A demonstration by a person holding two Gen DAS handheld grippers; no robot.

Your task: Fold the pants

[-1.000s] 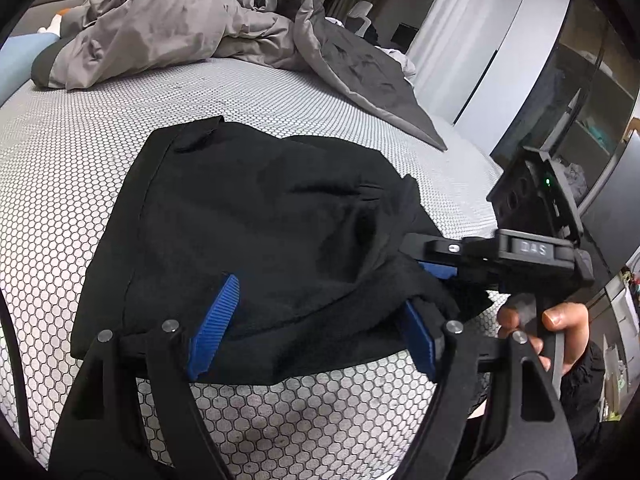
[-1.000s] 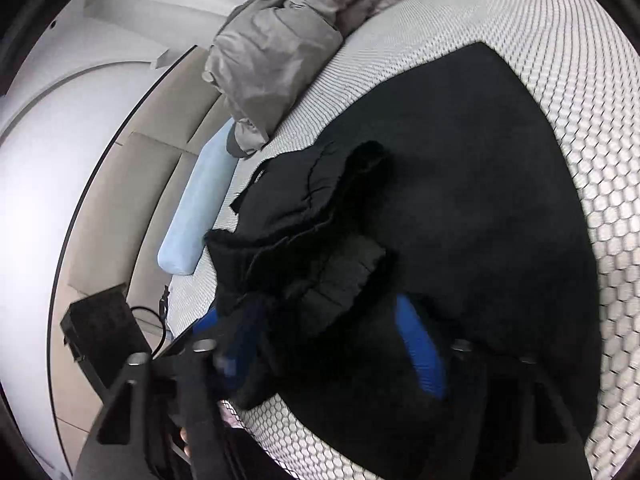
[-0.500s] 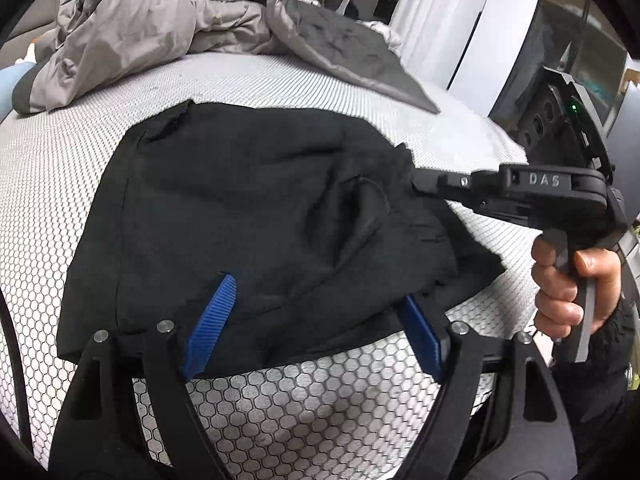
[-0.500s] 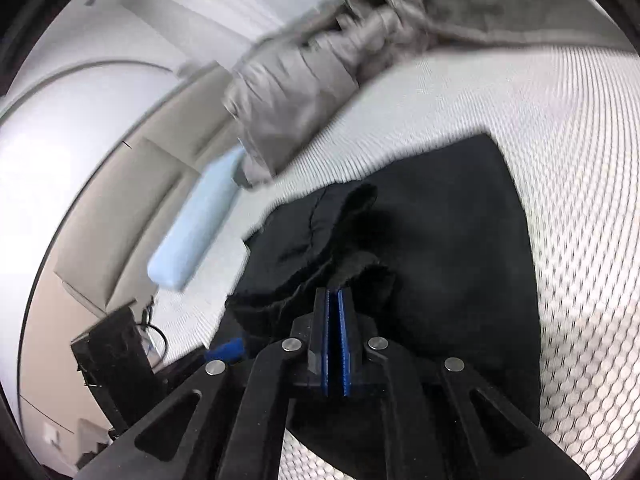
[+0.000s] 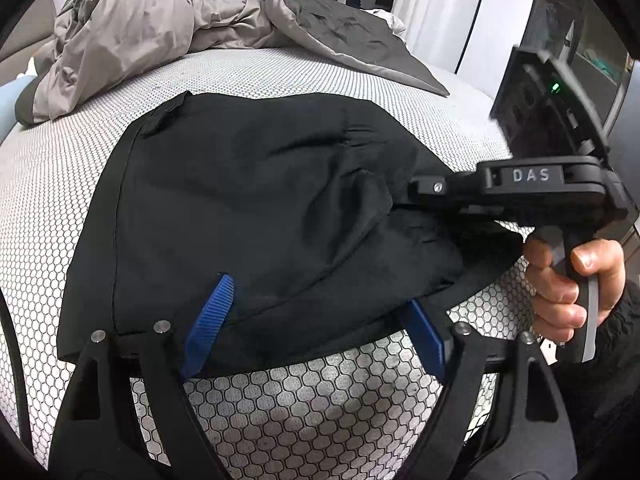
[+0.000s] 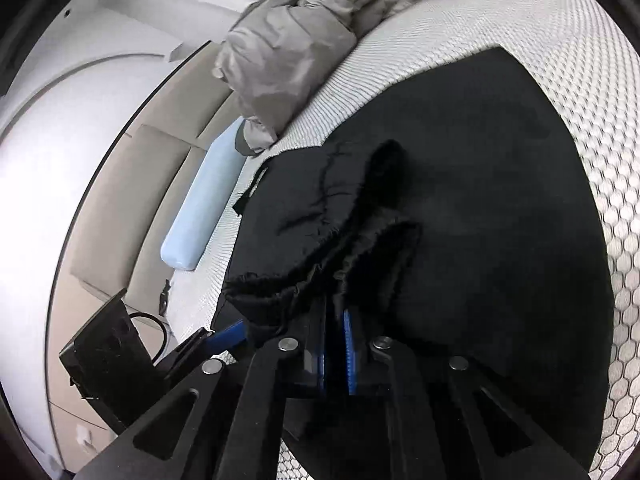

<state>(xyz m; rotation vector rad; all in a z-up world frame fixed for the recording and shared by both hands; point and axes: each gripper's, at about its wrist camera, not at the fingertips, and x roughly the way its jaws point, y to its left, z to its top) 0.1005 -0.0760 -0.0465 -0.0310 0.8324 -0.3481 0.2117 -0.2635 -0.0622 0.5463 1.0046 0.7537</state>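
Black pants lie folded on a white honeycomb-patterned mattress; they also fill the right wrist view. My left gripper is open, its blue pads straddling the near edge of the pants. My right gripper is shut on a bunched fold of the pants with an elastic waistband, and holds it slightly raised. In the left wrist view the right gripper comes in from the right, its tips buried in the cloth.
A rumpled grey duvet lies at the far side of the mattress. A light blue pillow lies along the left side. White wardrobe doors and a dark shelf stand beyond the bed at right.
My right gripper closed on the bunched waistband fold about half a second ago and still holds it. The left gripper stays open at the near edge.
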